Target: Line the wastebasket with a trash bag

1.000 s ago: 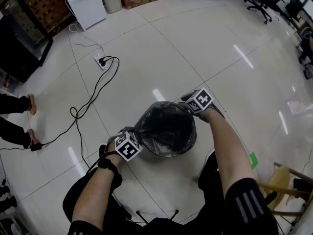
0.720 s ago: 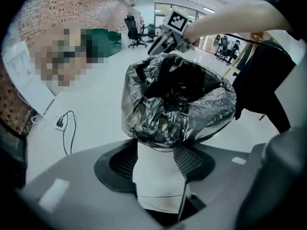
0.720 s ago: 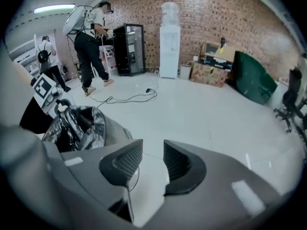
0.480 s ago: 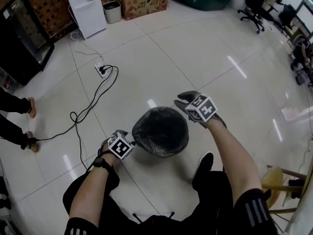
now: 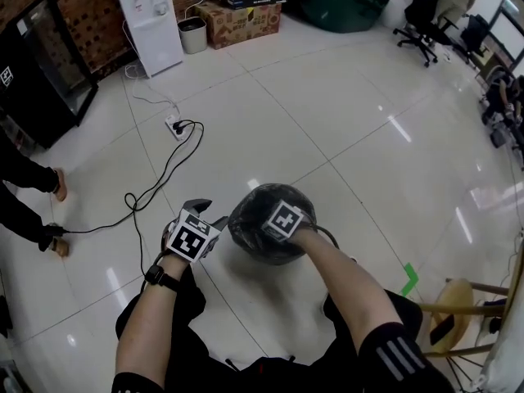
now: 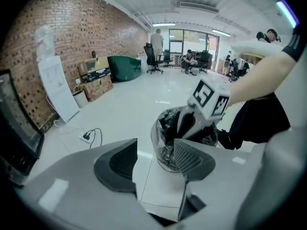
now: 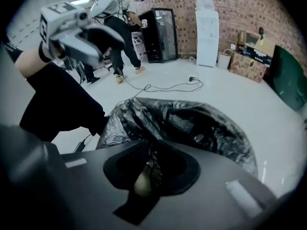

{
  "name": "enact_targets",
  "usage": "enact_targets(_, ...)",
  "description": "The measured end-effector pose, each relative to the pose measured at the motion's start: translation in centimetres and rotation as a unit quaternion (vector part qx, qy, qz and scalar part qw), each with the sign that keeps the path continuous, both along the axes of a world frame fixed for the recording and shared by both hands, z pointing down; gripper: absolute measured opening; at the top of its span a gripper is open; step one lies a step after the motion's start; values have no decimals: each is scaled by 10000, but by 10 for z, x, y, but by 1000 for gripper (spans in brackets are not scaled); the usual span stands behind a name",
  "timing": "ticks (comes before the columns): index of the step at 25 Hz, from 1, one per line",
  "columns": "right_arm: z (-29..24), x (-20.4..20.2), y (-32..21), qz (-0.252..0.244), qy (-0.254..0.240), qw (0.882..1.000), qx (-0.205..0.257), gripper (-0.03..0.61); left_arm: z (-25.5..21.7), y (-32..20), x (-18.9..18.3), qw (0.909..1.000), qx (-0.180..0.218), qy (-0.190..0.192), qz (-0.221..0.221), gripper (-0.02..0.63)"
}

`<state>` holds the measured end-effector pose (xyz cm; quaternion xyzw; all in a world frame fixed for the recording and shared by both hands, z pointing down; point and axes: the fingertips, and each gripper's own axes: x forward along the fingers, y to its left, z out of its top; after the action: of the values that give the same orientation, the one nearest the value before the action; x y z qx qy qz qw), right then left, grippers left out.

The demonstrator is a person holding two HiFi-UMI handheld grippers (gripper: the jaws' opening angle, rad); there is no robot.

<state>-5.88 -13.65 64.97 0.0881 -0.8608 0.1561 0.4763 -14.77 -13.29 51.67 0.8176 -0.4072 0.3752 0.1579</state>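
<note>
Two views settle what your head view hides. Your right gripper (image 7: 151, 166) has just been closing its jaws. Its own view shows them drawn narrow on a fold of the black crinkled plastic trash bag (image 7: 192, 123) at the near rim (from above, the marker cube (image 5: 286, 219) covers that pinch). Your left gripper (image 6: 153, 159) stands wide with nothing between its jaws, held off the left side of the round wastebasket (image 5: 258, 254), apart from it. The bag sits inside the wastebasket, its film draped over the rim. Only the head view shows the basket standing on the pale glossy tiled floor (image 5: 327, 137), with a black cable (image 5: 155, 182) trailing to its left.
</note>
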Motion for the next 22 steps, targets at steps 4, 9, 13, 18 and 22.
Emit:
enact_targets(4,53,-2,1,45,434,9987,-278,66,-39,-11,4,9988,434,208,42,227)
enact_targets(9,94,2,-6,52,785,9962,-383,67,-74,-24,24,9954,802,352,398,220)
enact_targets(13,114,-8,-7,-61,613,9970,-477,67,-94,-28,35,9923,994,522,520,210)
enact_targets(18,136,0,3,-14,886,9934,-729,67,-65,-28,24,9958,678,478,390,210)
enact_targets(22,125,-1,1,98,734,9950,-665,67,-67,-32,23,9953,684,609,306,210)
